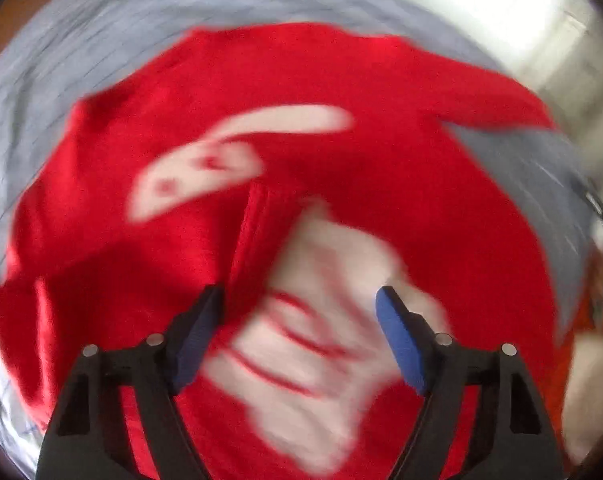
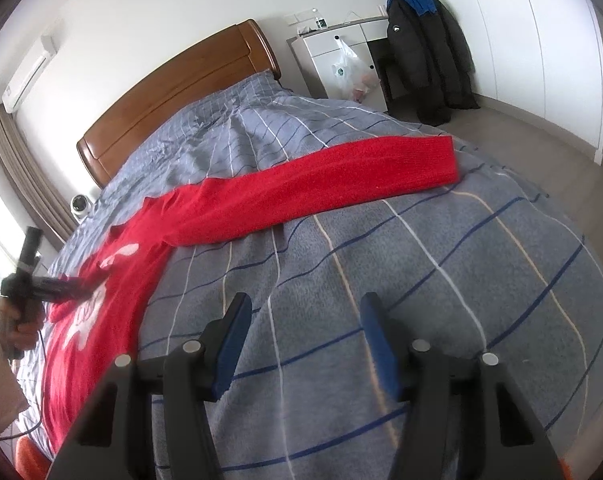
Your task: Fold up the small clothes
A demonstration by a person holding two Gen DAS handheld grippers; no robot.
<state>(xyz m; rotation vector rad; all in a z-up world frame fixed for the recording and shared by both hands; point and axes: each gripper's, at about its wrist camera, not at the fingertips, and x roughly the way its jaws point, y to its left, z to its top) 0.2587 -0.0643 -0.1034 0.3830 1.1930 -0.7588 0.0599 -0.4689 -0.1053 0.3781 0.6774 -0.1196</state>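
Note:
A red sweater (image 1: 381,200) with a white rabbit pattern lies flat on the blue-grey checked bed cover (image 2: 381,280). The left wrist view is blurred by motion. My left gripper (image 1: 300,294) points down over the chest pattern with its jaws wide apart and its pads pressing on nothing. A ribbed red cuff (image 1: 257,240) lies folded across the chest, close to the left fingertip (image 1: 209,304). One sleeve (image 2: 321,184) stretches out to the right. My right gripper (image 2: 306,304) hovers open over bare cover, right of the sweater (image 2: 113,300). A hand (image 2: 17,320) holds the left gripper (image 2: 57,288) there.
A wooden headboard (image 2: 173,92) stands at the far end of the bed. Beyond the bed are a white cabinet (image 2: 325,48) with a plastic bag (image 2: 349,72), hanging dark coats (image 2: 429,60) and white wardrobe doors (image 2: 541,40). A small white device (image 2: 79,204) sits beside the bed at left.

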